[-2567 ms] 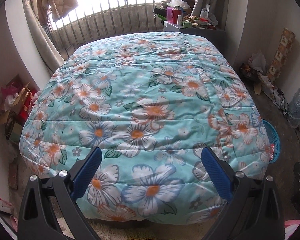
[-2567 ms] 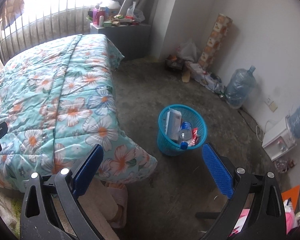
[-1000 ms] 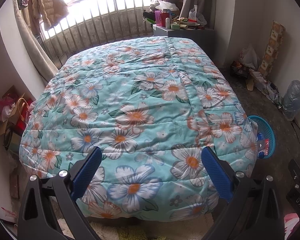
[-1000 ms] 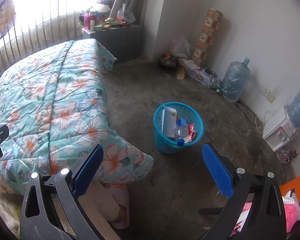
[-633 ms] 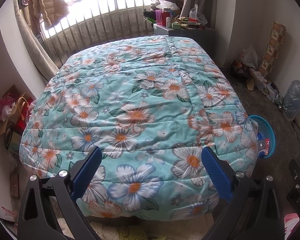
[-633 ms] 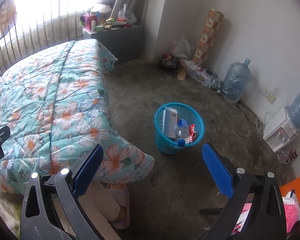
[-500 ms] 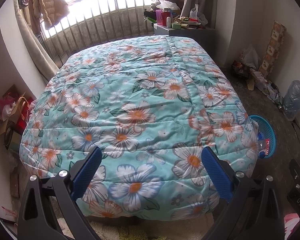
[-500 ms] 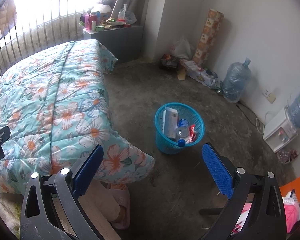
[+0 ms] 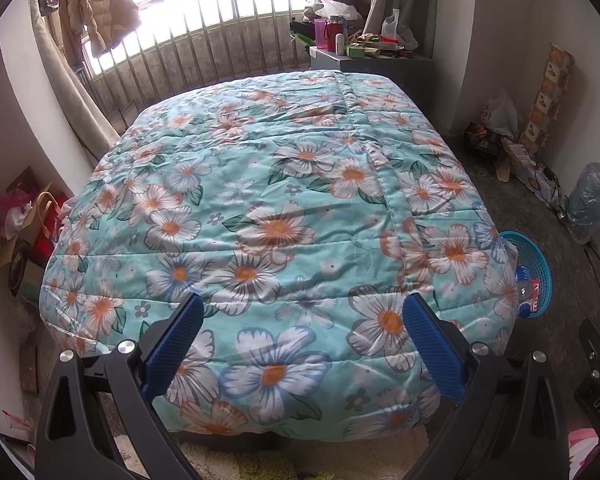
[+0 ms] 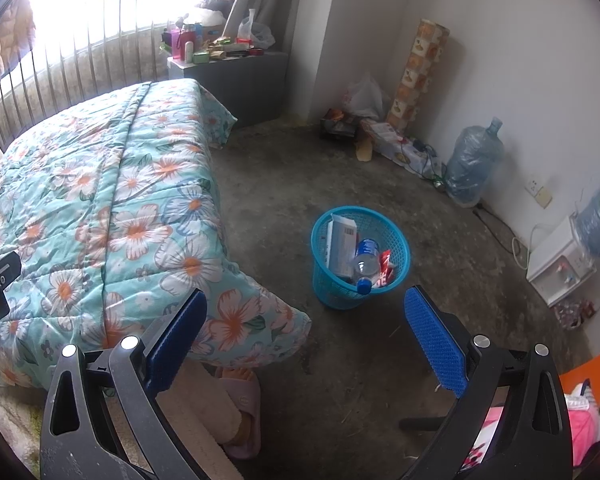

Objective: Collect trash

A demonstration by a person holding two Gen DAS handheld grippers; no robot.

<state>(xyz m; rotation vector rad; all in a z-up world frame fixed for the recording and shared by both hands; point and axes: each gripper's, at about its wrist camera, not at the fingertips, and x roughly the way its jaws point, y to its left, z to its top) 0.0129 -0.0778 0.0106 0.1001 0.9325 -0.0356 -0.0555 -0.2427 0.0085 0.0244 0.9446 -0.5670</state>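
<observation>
A blue mesh trash basket (image 10: 396,240) stands on the concrete floor beside the bed's foot corner. Inside it lie a white box (image 10: 340,246), a clear plastic bottle with a blue cap (image 10: 366,266) and a red wrapper (image 10: 385,265). The basket's rim (image 9: 540,256) also shows past the bed's right edge in the left wrist view. My right gripper (image 10: 305,338) is open and empty, held above the floor short of the basket. My left gripper (image 9: 302,342) is open and empty, facing the foot of the bed.
A bed with a floral quilt (image 9: 268,208) fills the left wrist view. A person's slippered foot (image 10: 240,404) is near the bed corner. Along the right wall stand a water jug (image 10: 474,164), a white appliance (image 10: 560,258) and bags (image 10: 364,98). A cluttered cabinet (image 10: 236,76) stands by the window.
Both views pulled back a little from the bed since 2.6 s ago, bringing more of the basket into the left view. Over the last second almost nothing has moved.
</observation>
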